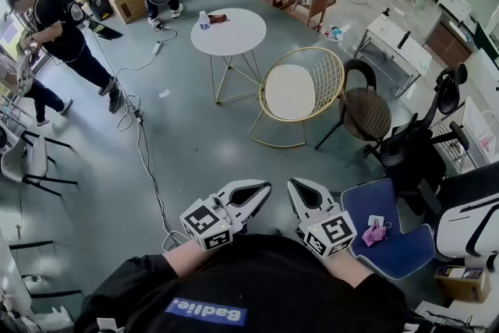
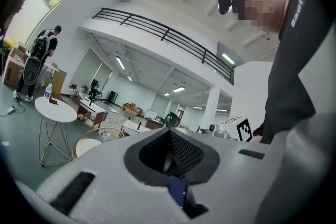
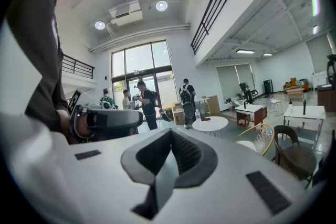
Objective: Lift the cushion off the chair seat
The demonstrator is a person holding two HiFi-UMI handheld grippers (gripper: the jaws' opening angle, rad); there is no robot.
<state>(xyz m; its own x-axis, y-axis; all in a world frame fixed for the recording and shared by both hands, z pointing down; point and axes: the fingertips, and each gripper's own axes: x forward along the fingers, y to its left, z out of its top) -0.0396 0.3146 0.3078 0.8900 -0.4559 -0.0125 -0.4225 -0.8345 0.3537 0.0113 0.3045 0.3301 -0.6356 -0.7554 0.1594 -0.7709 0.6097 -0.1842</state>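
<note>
Close to the person's chest, the left gripper [image 1: 259,191] and right gripper [image 1: 299,189] sit side by side above the grey floor [image 1: 187,152], each with its fingers clenched together on nothing. Beyond them the white cushion [image 1: 289,91] lies flat on the seat of the gold wire chair [image 1: 334,74], well apart from both grippers, with a dark chair [image 1: 366,113] just beside it. Farther off stands a round white table [image 1: 234,35] whose tabletop bears a bottle [image 1: 204,19], and a person [image 1: 58,31] stands at the room's left.
</note>
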